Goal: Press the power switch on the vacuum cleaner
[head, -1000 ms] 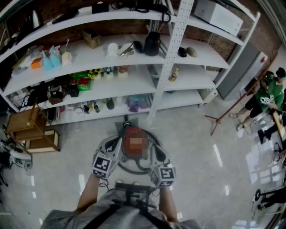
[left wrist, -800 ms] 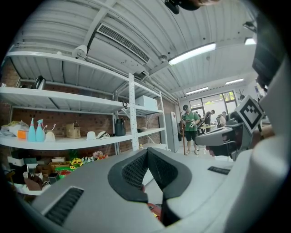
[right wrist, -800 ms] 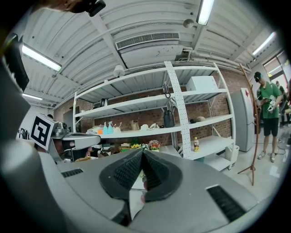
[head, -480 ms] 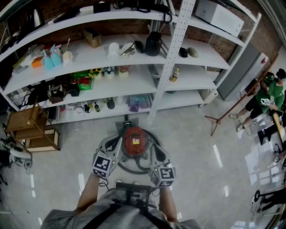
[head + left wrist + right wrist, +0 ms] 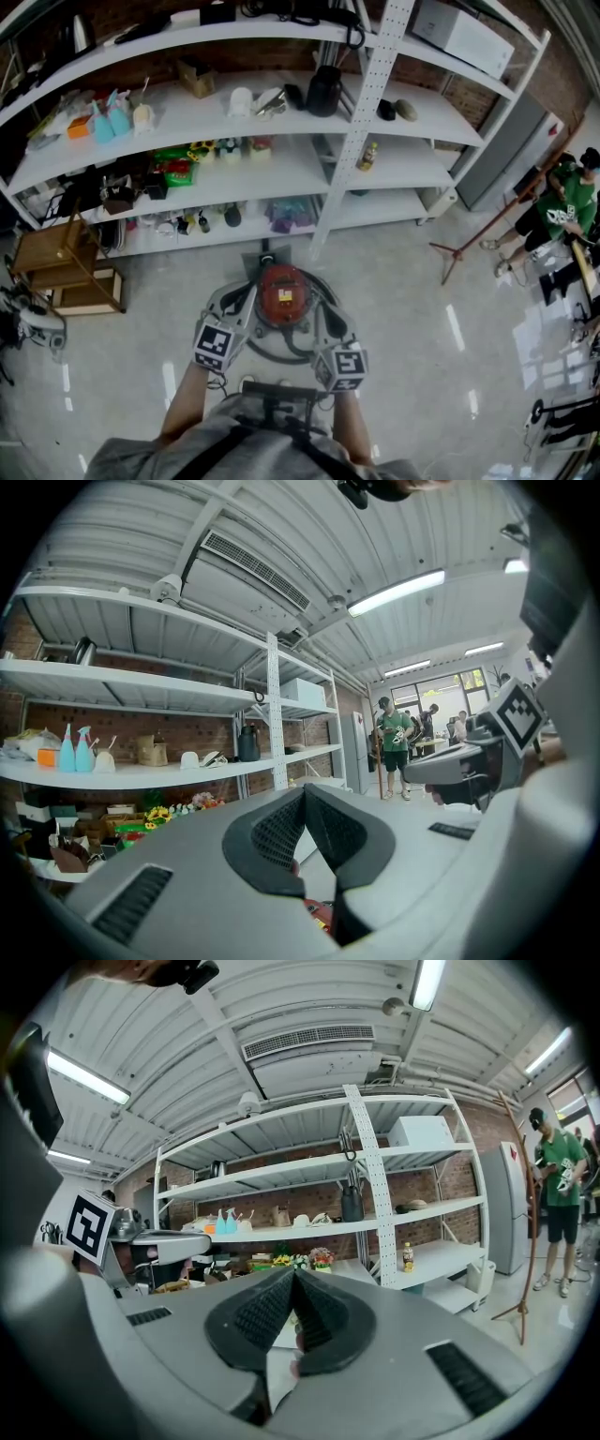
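Observation:
The vacuum cleaner [image 5: 283, 295] is a round red canister with a dark hose looped around it, standing on the floor in front of the shelves. My left gripper [image 5: 230, 305] hovers at its left side and my right gripper [image 5: 333, 319] at its right side, both pointing forward. In the left gripper view the left gripper [image 5: 303, 789] has its pads meeting at the tips, with nothing held, and a strip of the red vacuum cleaner [image 5: 319, 913] shows below them. In the right gripper view the right gripper [image 5: 292, 1274] is likewise shut and holds nothing. The power switch is too small to make out.
White shelving [image 5: 281, 169] full of bottles and small items runs across the back. A wooden stool [image 5: 70, 272] stands at the left and a tripod stand [image 5: 487, 225] at the right. A person in green [image 5: 562, 202] stands by a grey cabinet [image 5: 502, 150].

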`<state>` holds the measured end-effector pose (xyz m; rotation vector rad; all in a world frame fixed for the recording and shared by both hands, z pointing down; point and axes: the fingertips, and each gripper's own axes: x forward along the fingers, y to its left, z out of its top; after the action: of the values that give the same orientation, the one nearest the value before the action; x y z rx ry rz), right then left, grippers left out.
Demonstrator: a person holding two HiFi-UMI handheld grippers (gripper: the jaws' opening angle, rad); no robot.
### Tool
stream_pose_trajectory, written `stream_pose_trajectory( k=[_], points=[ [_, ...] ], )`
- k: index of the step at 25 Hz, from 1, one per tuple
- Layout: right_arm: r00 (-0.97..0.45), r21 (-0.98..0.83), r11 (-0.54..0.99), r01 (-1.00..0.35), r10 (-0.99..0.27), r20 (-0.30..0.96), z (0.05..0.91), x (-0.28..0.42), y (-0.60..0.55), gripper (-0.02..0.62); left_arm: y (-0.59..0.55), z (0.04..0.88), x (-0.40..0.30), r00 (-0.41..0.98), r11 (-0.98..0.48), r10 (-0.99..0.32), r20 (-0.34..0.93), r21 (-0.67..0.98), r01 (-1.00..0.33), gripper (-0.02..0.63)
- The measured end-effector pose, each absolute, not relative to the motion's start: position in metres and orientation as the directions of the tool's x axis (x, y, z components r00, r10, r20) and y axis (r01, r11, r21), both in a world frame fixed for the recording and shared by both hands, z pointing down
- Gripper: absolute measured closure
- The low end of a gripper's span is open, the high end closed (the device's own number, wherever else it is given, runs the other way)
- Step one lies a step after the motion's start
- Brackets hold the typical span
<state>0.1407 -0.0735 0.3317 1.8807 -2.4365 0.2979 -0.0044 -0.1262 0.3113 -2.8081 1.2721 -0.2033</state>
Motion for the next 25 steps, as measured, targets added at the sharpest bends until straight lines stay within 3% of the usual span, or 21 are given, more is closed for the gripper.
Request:
stream_pose_trajectory(
  k=[25],
  points=[
    [-0.264,-0.112,0.248,-0.962,-0.952,0.153,0.332,0.139,-0.065,0.586,-0.114,0.312,-0.007,0.644,-0.653,-0.757,0.106,-0.104,-0.750,0.598]
  ],
)
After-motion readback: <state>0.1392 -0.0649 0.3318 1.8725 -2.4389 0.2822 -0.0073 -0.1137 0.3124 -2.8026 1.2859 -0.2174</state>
